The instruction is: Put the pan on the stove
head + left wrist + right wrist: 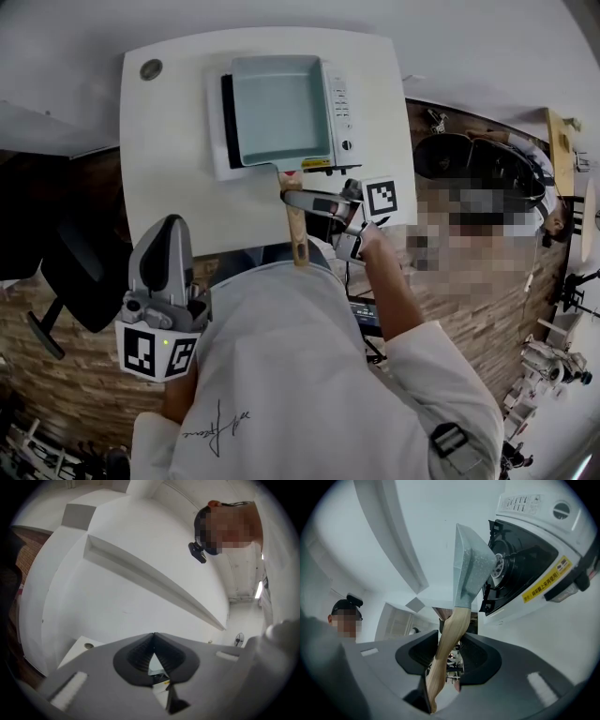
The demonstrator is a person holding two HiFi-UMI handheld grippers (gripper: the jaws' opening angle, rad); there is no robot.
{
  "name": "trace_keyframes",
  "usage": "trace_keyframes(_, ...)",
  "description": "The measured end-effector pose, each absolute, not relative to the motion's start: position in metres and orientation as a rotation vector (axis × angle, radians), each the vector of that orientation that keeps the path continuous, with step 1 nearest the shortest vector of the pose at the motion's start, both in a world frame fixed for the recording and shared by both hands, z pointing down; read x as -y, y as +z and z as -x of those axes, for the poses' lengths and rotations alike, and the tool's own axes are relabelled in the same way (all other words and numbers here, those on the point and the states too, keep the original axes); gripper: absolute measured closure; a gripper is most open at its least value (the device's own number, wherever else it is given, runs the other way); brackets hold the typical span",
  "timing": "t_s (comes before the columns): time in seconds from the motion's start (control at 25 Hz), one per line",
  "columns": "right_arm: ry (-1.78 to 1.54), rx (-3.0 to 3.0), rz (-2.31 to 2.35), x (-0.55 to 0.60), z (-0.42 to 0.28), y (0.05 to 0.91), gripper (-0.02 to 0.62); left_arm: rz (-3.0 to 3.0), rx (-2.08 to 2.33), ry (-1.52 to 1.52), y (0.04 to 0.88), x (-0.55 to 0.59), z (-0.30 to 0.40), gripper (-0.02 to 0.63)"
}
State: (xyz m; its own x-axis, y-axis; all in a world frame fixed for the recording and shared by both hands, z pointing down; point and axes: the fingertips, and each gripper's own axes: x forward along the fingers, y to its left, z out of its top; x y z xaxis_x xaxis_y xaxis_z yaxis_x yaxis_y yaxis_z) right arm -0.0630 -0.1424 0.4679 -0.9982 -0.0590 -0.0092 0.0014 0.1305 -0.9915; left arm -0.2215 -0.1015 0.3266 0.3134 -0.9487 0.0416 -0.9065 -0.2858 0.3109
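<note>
The jaws of your right gripper [449, 660] are clamped across the wooden handle [451, 634]. The pan [278, 108] is over the stove [339, 103], its handle pointing back toward you. Your left gripper [153, 641], closed and empty, hangs well back.

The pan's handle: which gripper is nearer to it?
Right. The right gripper has its jaws closed on the handle; the left gripper is well away, off the table's near edge.

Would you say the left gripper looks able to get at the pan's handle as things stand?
Probably not readily: the right gripper is clamped across the handle, leaving only its end free, and the left gripper is shut, back by the person's body.
</note>
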Motion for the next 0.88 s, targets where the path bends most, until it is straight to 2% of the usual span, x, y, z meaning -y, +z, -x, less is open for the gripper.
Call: trace_keyframes(0.88,-2.125,-2.323,0.074,0.159,0.062,0.507,0.454,-2.299,1.716,-0.116,0.332,0.113,0.221,0.552)
